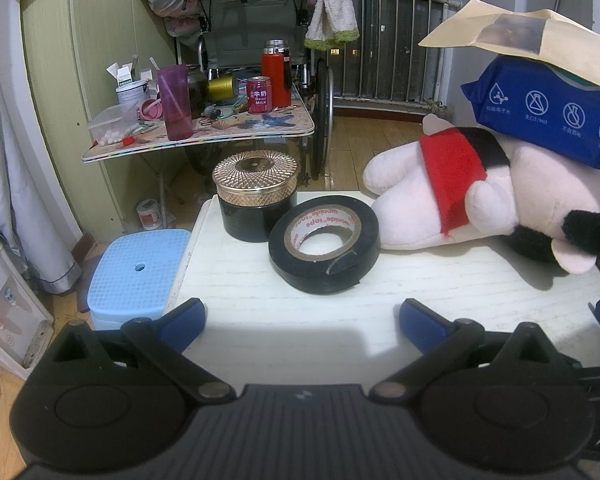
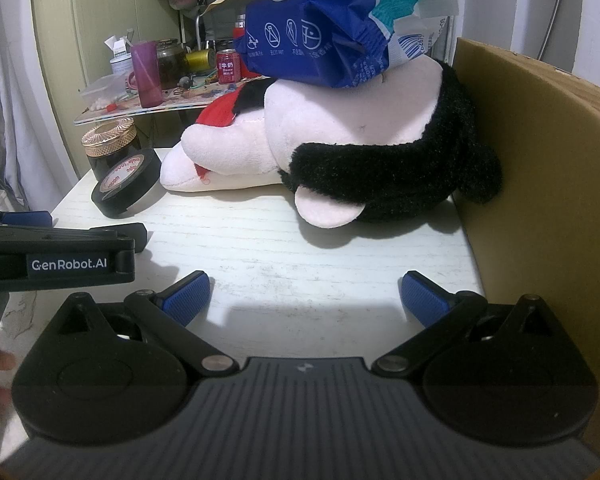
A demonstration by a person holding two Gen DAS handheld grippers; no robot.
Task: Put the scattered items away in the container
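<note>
The black tape roll (image 1: 324, 244) lies flat in the middle of your left view, touching a black jar with a gold lid (image 1: 256, 196) behind it, and the soft toy (image 1: 500, 196) lies on its side at the right with a blue pack (image 1: 548, 108) and a brown paper bag (image 1: 540, 40) on top. The cardboard box (image 2: 540, 200) stands along the right edge of your right view, just beside the toy. Your left gripper (image 1: 300, 320) and right gripper (image 2: 306, 296) sit low over the white table (image 2: 300, 256), both spread wide and holding nothing.
</note>
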